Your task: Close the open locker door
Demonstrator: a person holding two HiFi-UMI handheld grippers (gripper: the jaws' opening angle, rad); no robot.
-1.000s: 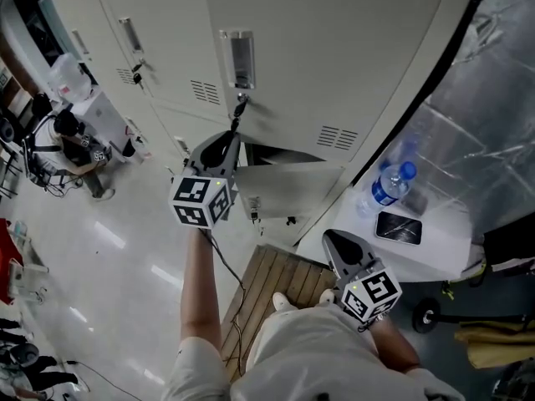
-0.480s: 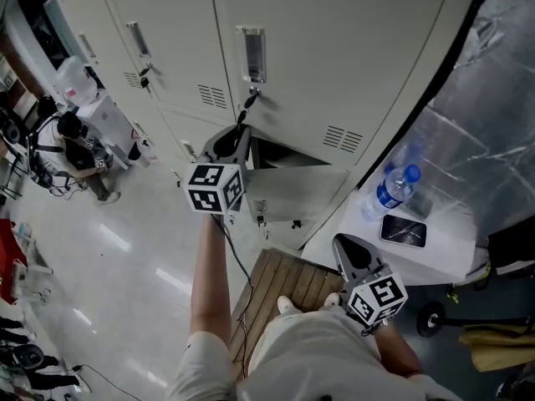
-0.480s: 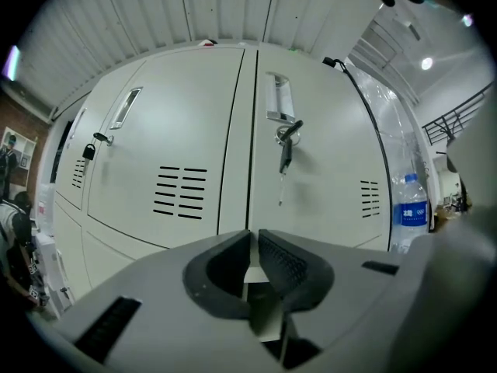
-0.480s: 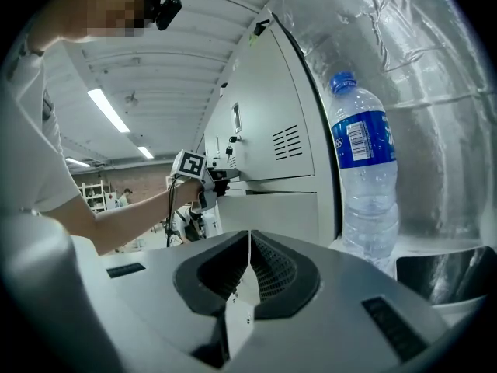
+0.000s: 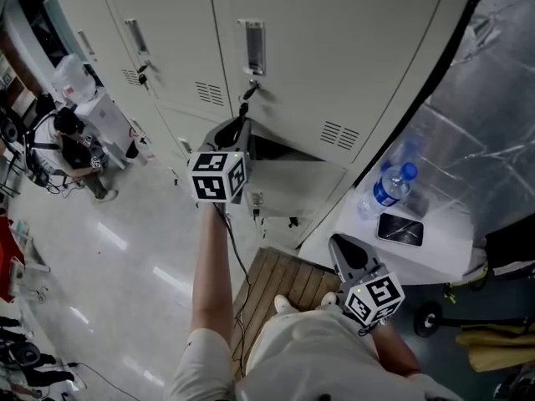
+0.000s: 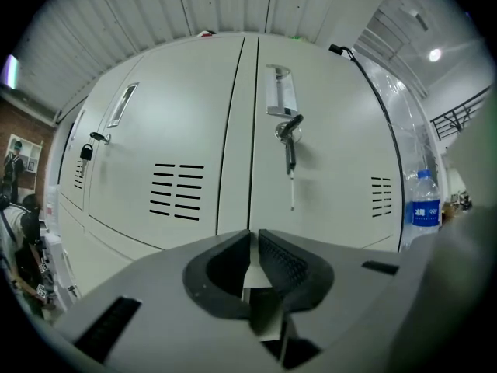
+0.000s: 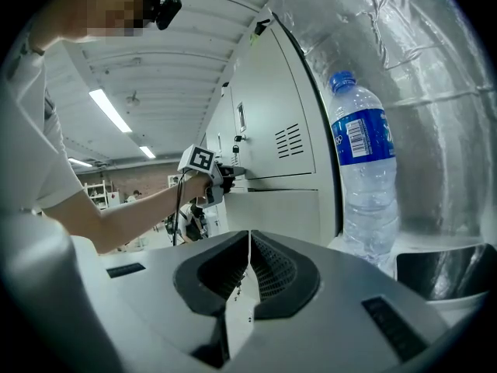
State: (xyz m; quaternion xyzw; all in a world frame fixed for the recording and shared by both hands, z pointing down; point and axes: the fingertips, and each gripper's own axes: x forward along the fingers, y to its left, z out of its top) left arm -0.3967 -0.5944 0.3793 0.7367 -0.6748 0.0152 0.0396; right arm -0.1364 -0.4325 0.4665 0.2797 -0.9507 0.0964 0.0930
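A row of pale grey lockers fills the head view. One lower locker door hangs open, swung out toward me, with a dark gap behind its top edge. My left gripper is shut and empty, its tips at that door's upper left corner, just under the key of the locker above. In the left gripper view the shut left gripper faces the upper lockers and the hanging key. My right gripper is shut and empty, held low near my body. The right gripper view shows the open door from the side.
A water bottle and a dark phone lie on a white surface right of the lockers, against silver foil sheeting. A wooden slat platform lies under my feet. A person sits far left on the glossy floor.
My left gripper has moved up and slightly right toward the lockers, ending at the open door's top corner. The right gripper has hardly shifted.
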